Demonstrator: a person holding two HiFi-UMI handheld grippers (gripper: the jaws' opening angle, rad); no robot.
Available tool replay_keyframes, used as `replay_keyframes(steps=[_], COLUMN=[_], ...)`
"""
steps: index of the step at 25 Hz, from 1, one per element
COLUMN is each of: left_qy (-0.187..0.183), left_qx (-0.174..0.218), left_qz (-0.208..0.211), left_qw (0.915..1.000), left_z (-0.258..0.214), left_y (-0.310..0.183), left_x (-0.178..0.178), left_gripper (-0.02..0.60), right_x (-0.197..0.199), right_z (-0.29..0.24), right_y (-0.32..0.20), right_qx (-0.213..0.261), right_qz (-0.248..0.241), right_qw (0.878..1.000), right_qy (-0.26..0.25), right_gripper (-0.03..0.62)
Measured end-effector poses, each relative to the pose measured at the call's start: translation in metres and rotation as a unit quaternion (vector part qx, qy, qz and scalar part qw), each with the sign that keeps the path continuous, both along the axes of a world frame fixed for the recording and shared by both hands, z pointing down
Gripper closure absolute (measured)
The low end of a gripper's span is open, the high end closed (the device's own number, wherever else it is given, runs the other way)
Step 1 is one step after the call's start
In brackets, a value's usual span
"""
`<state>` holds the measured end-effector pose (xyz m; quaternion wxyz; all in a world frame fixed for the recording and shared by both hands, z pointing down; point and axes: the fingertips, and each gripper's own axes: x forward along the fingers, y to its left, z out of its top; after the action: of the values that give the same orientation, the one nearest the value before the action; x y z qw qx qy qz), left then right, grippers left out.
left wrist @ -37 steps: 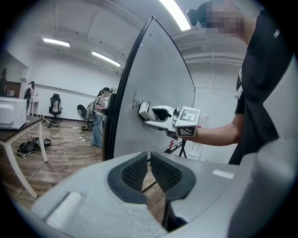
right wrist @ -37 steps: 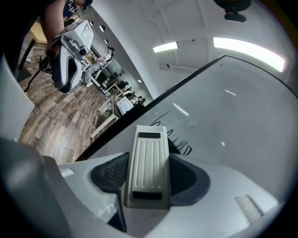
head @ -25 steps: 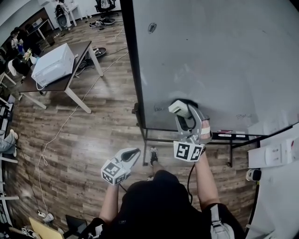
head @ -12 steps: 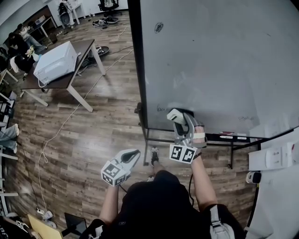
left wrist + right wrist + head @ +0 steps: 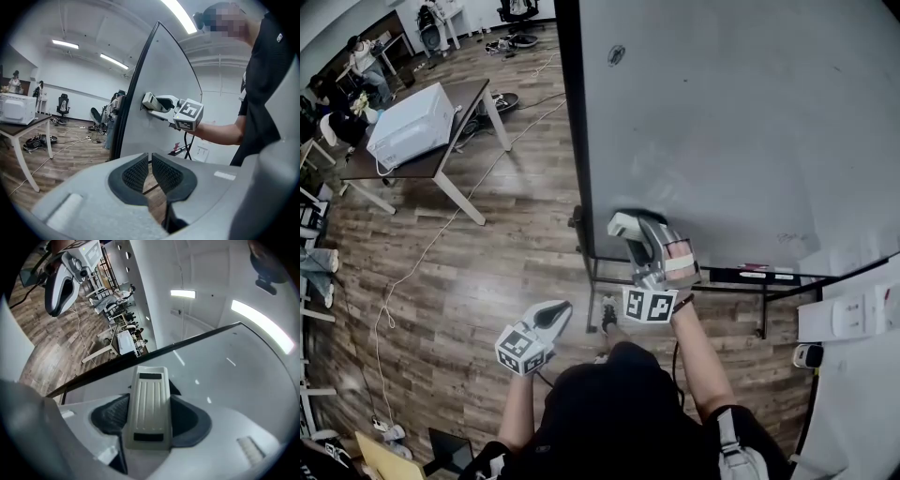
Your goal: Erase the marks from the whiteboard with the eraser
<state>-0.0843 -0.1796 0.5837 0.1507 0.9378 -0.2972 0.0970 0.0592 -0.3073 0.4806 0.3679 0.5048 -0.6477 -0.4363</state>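
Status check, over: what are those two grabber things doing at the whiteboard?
Right gripper shut on eraser, pressed to whiteboard, lower left. Left gripper shut, empty, held low. Small mark top left, unerased. Nothing blocking the board.

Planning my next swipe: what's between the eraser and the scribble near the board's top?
Nothing: in the head view that stretch of whiteboard between eraser and scribble is bare.

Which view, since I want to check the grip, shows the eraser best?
The right gripper view: the eraser fills the middle, clamped in the right gripper. The head view shows just its end against the whiteboard; the left gripper view shows it small and side-on.
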Motion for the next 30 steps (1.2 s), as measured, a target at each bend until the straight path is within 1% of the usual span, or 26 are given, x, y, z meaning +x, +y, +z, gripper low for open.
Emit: replay_keyframes(steps=[6,8,10,12,14,21,23,25,27,30], left_qy=[0.002,0.002,0.001,0.000,-0.001,0.004,0.004,0.006,0.007,0.009], left_qx=[0.008,0.010,0.009,0.008,0.005,-0.003,-0.005,-0.007,-0.008,-0.005], left_qz=[0.033,0.042,0.045,0.042,0.034,-0.017,-0.030,-0.039,-0.043,-0.044], left_qw=[0.9994,0.9991,0.9989,0.9991,0.9994,0.9998,0.9995,0.9992,0.9990,0.9990], left_z=[-0.002,-0.004,-0.004,-0.002,0.001,0.004,0.005,0.007,0.008,0.006], left_y=[-0.005,-0.005,-0.004,-0.002,0.000,0.008,0.010,0.012,0.011,0.009], left_x=[0.026,0.033,0.035,0.033,0.028,-0.007,-0.015,-0.020,-0.023,-0.023], left_gripper=[0.549,0.549,0.549,0.549,0.549,0.549,0.549,0.549,0.549,0.549], right_x=[0.071,0.084,0.086,0.081,0.066,-0.020,-0.039,-0.048,-0.046,-0.035], right_z=[0.007,0.009,0.011,0.012,0.015,0.026,0.030,0.033,0.030,0.001], right_y=[0.014,0.017,0.016,0.014,0.010,-0.006,-0.009,-0.010,-0.010,-0.008], right_qx=[-0.006,-0.010,-0.012,-0.011,-0.009,-0.003,-0.005,-0.007,-0.006,0.013], right_qz=[0.059,0.071,0.076,0.074,0.063,0.017,0.001,-0.007,-0.006,0.007], right_qw=[0.998,0.997,0.997,0.997,0.998,0.999,0.999,0.998,0.998,0.998], right_qy=[-0.008,-0.006,-0.004,0.000,0.008,0.038,0.048,0.058,0.063,0.054], right_gripper=[0.341,0.341,0.341,0.341,0.341,0.341,0.341,0.341,0.341,0.341])
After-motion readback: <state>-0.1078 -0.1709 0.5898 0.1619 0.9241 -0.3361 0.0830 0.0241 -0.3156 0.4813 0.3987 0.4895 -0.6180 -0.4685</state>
